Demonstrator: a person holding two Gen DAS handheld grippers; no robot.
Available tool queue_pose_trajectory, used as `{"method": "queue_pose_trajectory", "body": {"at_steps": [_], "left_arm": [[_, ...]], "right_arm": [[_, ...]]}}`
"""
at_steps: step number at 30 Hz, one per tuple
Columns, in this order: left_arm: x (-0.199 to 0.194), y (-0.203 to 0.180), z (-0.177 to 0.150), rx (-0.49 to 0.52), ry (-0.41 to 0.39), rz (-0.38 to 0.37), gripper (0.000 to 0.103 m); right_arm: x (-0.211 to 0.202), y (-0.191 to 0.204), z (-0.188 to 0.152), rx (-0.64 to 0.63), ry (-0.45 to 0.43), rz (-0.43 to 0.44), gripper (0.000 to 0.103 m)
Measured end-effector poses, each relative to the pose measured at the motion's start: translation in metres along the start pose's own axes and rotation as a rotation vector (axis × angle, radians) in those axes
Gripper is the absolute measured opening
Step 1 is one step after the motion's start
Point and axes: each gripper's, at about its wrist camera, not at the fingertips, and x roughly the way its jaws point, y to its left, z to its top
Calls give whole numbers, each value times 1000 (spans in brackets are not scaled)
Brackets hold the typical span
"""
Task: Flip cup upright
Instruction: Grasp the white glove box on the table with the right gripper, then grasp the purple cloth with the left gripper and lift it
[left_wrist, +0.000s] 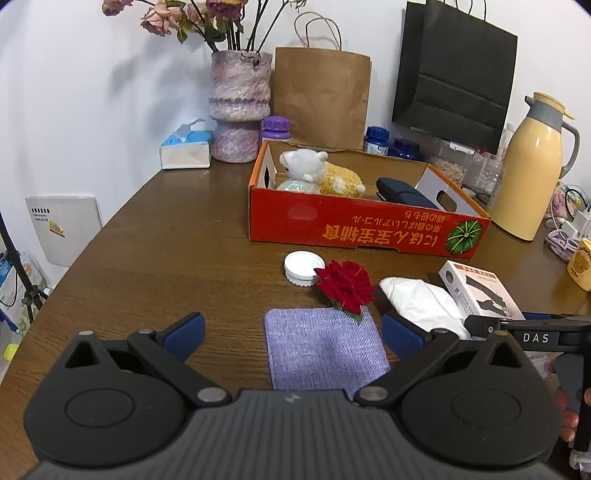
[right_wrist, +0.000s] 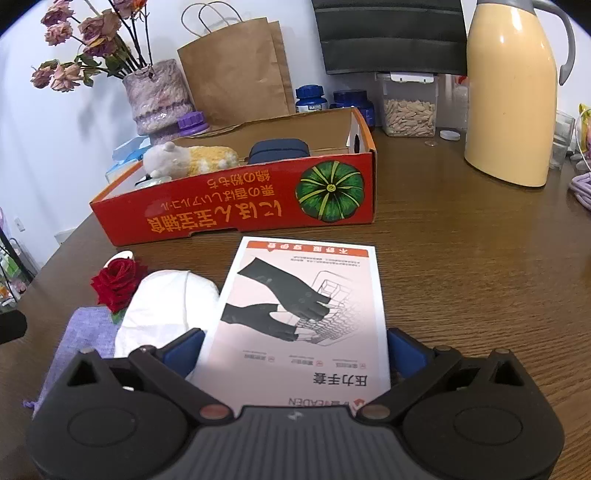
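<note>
The left gripper (left_wrist: 291, 332) hangs over the near part of the wooden desk (left_wrist: 166, 240), its blue-padded jaws wide apart and empty. Under the gap lies a lilac knitted cloth (left_wrist: 325, 350), flat and roughly square. A red velvety rose (left_wrist: 345, 284) rests on the cloth's far corner, and a white ribbed lid (left_wrist: 301, 267) sits just behind it. To the left of these the dark wood grain is bare out to the desk's curved left edge, the widest free stretch.

The right gripper (right_wrist: 295, 343) is also spread open. A flat white carton printed with dark gloves (right_wrist: 306, 314) lies between its jaws; whether the pads touch the carton cannot be told. A soft, crumpled white bundle (right_wrist: 166, 306) lies against the carton's left side. To the right of the carton the desk is open as far as a tall, glossy cream jug (right_wrist: 509, 92) near the back right.

Across the middle stands a shallow red cardboard box (left_wrist: 332, 225) with a green pumpkin print. It holds a fuzzy white and yellow plush toy (left_wrist: 310, 166) and a dark blue case (left_wrist: 402, 192). Behind it, along the back edge by the wall, are a rough mottled pink vase (left_wrist: 238, 107) of dried flowers, a brown paper bag (left_wrist: 321, 96), a tissue pack (left_wrist: 186, 147) and a clear tub of seeds (right_wrist: 408, 110).

The cup (left_wrist: 580, 266), yellow with a bear print, is on the desk's right side, cut by the edge of the left view; how it stands cannot be told.
</note>
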Motion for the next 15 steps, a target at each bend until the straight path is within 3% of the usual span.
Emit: {"method": "queue_pose_trajectory", "body": {"at_steps": [7,15], "left_arm": [[5,-2,-4,-8,24,5,103],[10,-3,-5,-15,49,10,103]], "right_arm": [[-5,-3,-6,-8,-42,8,98],[-25,-1,-14,-44,-156,-9,98]]}}
